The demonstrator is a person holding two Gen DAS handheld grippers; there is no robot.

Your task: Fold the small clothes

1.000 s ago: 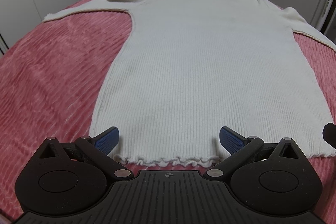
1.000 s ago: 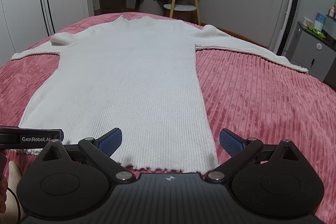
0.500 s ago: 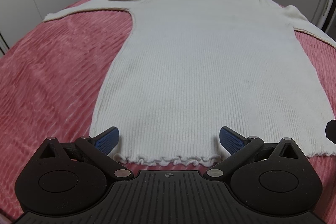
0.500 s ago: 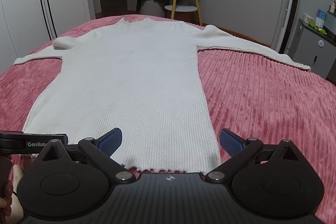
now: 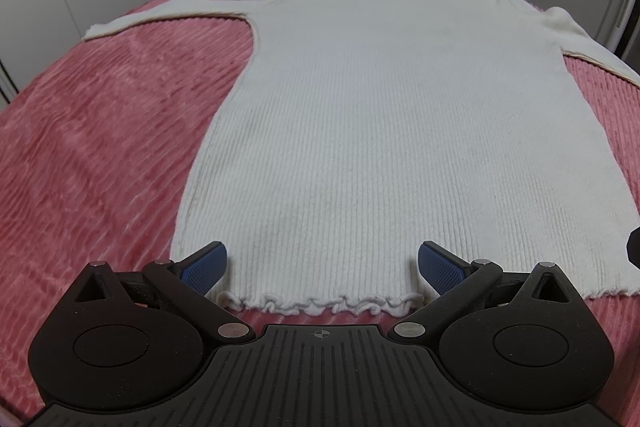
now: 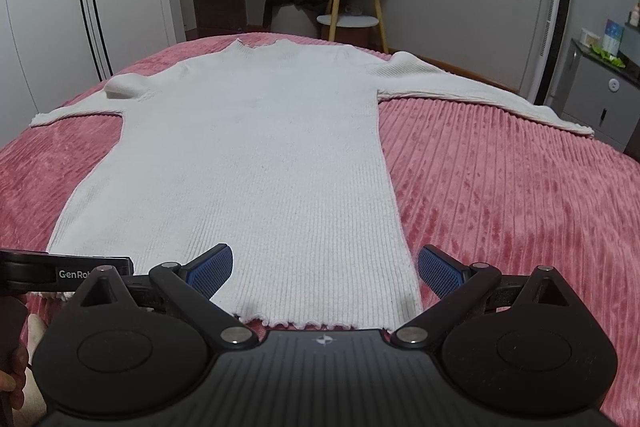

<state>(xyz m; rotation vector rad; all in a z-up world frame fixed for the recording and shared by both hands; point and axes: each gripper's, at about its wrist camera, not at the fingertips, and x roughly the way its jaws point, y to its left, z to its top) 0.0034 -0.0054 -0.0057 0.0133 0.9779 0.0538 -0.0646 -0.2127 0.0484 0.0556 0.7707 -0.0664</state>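
Since the white ribbed sweater (image 5: 400, 131) lies flat and face-up on the pink ribbed bedspread (image 5: 100, 131), with both sleeves spread out to the sides and the ruffled hem (image 5: 320, 305) nearest you, you are at the very start of the fold, and your grip on the hem is what matters now. Your left gripper (image 5: 322, 265) hovers over the hem's left half with its jaws spread wide and nothing between the blue pads (image 5: 204, 267). Your right gripper (image 6: 324, 267) hangs over the right half, likewise released and empty, its outer pad just beyond the sweater's side edge.

Bring each claw down low so one finger slides under the hem and the other sits on top. Otherwise you are likely to pinch only the upper layer of knit, or catch the bedspread's pile with it. Take the hem near its two corners rather than toward the middle, so the edge stays taut between your hands and does not sag.

Close both claws at the same level before lifting. The knit looks soft and stretchy, so raise it gently and evenly. A lopsided pull would probably skew the body and drag the left sleeve (image 6: 76, 113) or the right sleeve (image 6: 480, 93) out of line.
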